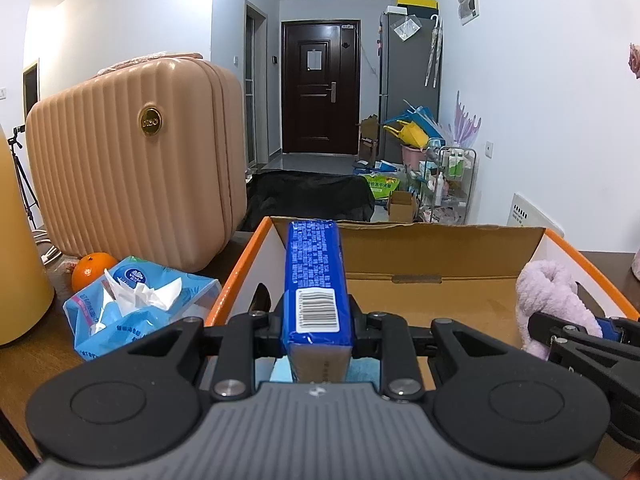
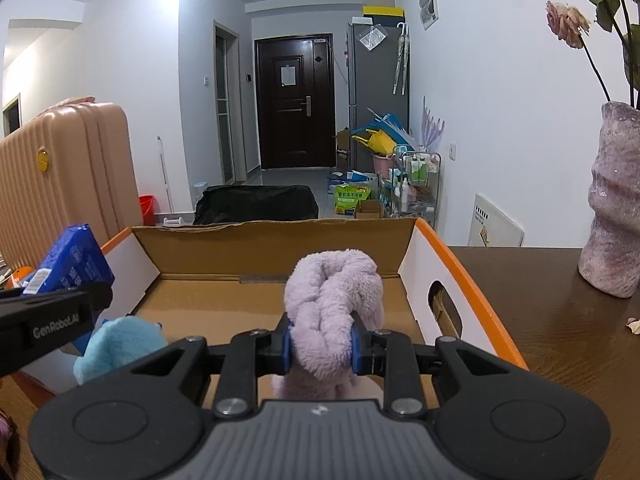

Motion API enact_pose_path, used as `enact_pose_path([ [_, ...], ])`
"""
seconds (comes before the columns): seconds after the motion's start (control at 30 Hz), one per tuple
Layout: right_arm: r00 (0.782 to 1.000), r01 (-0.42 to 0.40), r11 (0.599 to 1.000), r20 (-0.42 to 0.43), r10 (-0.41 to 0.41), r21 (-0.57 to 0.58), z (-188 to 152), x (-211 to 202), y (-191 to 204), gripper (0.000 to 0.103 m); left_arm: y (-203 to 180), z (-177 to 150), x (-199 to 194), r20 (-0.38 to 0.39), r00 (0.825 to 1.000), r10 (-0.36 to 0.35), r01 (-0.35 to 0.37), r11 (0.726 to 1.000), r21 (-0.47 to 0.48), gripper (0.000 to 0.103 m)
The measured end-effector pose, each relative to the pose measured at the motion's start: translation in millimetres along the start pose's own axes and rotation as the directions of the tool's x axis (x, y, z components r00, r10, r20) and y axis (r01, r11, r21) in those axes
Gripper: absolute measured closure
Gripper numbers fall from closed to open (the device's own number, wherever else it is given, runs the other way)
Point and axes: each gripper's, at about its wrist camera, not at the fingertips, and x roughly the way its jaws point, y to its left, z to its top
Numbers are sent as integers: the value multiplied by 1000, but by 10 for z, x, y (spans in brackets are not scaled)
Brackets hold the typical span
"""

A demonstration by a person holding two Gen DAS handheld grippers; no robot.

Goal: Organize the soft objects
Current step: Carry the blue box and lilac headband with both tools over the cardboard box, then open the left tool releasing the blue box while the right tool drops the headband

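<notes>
My left gripper (image 1: 316, 320) is shut on a blue wrapped tissue pack (image 1: 314, 276), held lengthwise over the open cardboard box (image 1: 440, 248) with orange-edged sides. My right gripper (image 2: 322, 344) is shut on a fluffy lilac plush (image 2: 334, 300), also above the box (image 2: 280, 240). From the left wrist view the lilac plush (image 1: 548, 300) shows at the right. In the right wrist view the blue pack (image 2: 72, 264) is at the left. A light blue plush (image 2: 120, 344) lies in the box's near left corner.
A beige ribbed suitcase (image 1: 132, 160) stands left of the box. An opened blue tissue pack (image 1: 136, 308) and an orange (image 1: 92, 268) lie in front of it. A mottled purple vase (image 2: 612, 208) with a rose stands on the brown table (image 2: 560, 340) at right.
</notes>
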Motion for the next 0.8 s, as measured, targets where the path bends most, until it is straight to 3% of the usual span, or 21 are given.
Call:
enact_pose_path([
  [0.23, 1000, 2, 1000, -1, -2, -7, -20, 8, 21, 76, -16, -32, 2, -6, 1000, -1, 2, 1000, 7, 77],
  [0.4, 1000, 1, 1000, -2, -1, -3, -27, 9, 29, 68, 14, -27, 19, -17, 1000, -9, 9, 1000, -4, 75],
  [0.53, 1000, 1, 1000, 9, -1, 4, -32, -18, 20, 58, 59, -11, -1, -1, 1000, -12, 12, 1000, -21, 55],
  [0.57, 1000, 2, 1000, 14, -2, 7, -34, -28, 16, 50, 63, -14, -11, 6, 1000, -8, 8, 1000, -20, 52],
  [0.63, 1000, 11, 1000, 26, -11, 13, -35, -46, 8, 34, 67, -15, -34, 20, 1000, 6, -6, 1000, -21, 32],
  [0.67, 999, 12, 1000, 31, -13, 18, -34, -56, 1, 22, 69, -8, -45, 26, 1000, 10, -10, 1000, -25, 26],
  [0.7, 999, 14, 1000, 37, -15, 25, -35, -65, -7, 12, 73, -6, -57, 33, 999, 15, -14, 999, -29, 14],
  [0.73, 999, 15, 999, 42, -17, 30, -31, -71, -24, 9, 78, -1, -76, 44, 999, 27, -25, 999, -33, 0],
  [0.8, 999, 16, 999, 42, -17, 37, -29, -69, -36, 3, 88, 6, -103, 59, 997, 51, -48, 998, -45, 0],
])
